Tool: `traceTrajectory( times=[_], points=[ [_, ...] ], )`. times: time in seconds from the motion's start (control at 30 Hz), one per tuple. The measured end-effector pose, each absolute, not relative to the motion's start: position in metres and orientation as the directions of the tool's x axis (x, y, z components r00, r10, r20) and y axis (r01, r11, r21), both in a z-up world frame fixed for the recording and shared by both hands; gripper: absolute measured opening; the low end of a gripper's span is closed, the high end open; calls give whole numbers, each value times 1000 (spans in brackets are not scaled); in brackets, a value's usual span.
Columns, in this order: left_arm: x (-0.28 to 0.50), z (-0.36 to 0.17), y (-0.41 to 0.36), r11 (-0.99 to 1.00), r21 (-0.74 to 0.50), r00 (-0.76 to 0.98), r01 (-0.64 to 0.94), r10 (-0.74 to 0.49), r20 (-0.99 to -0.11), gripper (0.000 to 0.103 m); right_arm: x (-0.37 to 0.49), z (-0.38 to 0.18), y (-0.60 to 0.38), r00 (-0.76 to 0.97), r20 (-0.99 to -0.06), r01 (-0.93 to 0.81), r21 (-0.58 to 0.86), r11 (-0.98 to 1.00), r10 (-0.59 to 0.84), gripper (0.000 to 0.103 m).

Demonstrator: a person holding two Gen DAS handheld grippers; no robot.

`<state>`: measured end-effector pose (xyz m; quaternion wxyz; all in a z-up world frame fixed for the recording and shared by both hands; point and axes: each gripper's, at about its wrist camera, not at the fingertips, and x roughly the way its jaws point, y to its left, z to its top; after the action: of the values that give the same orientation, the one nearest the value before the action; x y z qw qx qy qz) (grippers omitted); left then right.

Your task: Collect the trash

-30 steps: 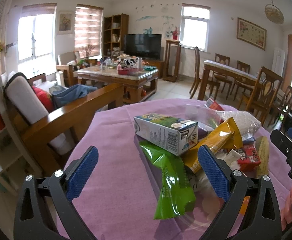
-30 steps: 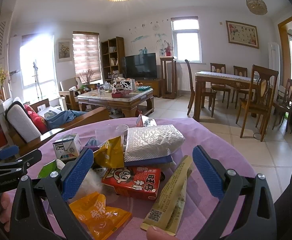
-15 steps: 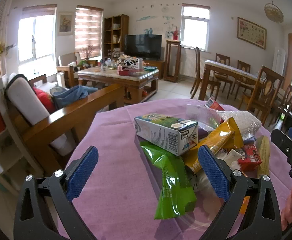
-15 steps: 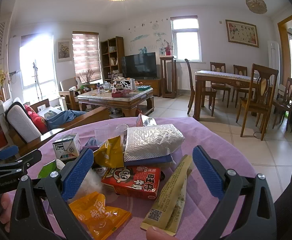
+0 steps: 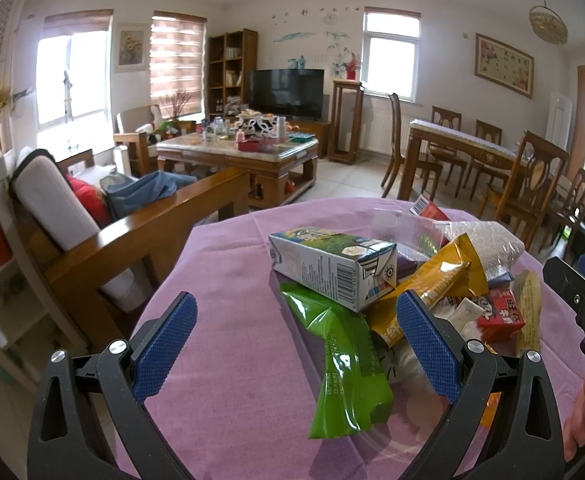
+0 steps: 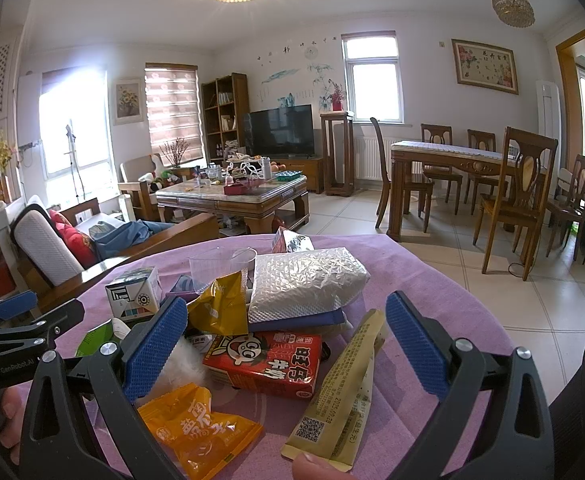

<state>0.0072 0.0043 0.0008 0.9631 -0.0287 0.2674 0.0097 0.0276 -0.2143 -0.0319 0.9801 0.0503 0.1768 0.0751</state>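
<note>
Two hand-held tools hover over a round surface (image 5: 228,320) draped in purple cloth, with litter heaped at its centre. The left tool (image 5: 296,346) stands wide, nothing between its blue pads; below and ahead of it lie a green wrapper (image 5: 344,368) and, lying partly across that wrapper's far end, a drink carton (image 5: 332,266) on its side. The right tool (image 6: 288,346) is likewise spread wide and empty, poised above a red drink box (image 6: 264,364), with an orange snack packet (image 6: 196,432) near and to the left and a long tan sachet (image 6: 340,384) just right of the box. Farther off, a silver foil pouch (image 6: 304,284) rests on the heap, a yellow wrapper (image 6: 220,304) leans at its left, and a clear plastic cup (image 6: 220,262) lies tipped behind. No bin or bag appears in either view, so the destination cannot be told.

The step in hand is judged to be the choice and approach of a first piece. Rigid cartons suit a grip across their narrow faces; thin films are better pinched at a raised or crumpled edge than pressed flat against the cloth. Taking the topmost or outermost item first should spare the pile a collapse. The tools are near each other, so each is best kept to its own side of the heap.
</note>
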Motion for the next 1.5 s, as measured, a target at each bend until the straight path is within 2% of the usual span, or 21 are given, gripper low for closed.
traceTrajectory(
  times=[0.93, 1.07, 1.13, 1.2, 1.3, 1.4, 1.47, 1.5],
  points=[
    [6, 0, 7, 998, -55, 855, -25, -7, -518, 98, 29, -32, -217, 926, -338, -128, 141, 982, 169, 98],
    [11, -8, 17, 990, -138, 823, 12, -88, -562, 98, 35, -36, -235, 887, -328, -247, 258, 934, 325, 98],
    [14, -11, 28, 976, -213, 804, 51, -167, -570, 98, 41, -35, -243, 875, -354, -247, 258, 934, 330, 98],
    [17, -9, 40, 959, -267, 814, 91, -226, -535, 98, 56, -32, -253, 842, -414, -251, 268, 930, 347, 98],
    [34, -1, 48, 950, -286, 801, 122, -264, -537, 98, 77, -22, -268, 804, -444, -266, 328, 906, 396, 98],
    [64, 5, 48, 938, -307, 753, 162, -319, -575, 98, 111, -13, -275, 757, -500, -253, 368, 895, 420, 98],
    [85, 4, 41, 938, -294, 717, 182, -331, -613, 93, 130, -13, -271, 733, -527, -251, 377, 892, 429, 98],
    [97, 1, 38, 939, -291, 694, 185, -334, -638, 86, 141, -15, -266, 718, -547, -248, 377, 892, 431, 98]
  ],
)
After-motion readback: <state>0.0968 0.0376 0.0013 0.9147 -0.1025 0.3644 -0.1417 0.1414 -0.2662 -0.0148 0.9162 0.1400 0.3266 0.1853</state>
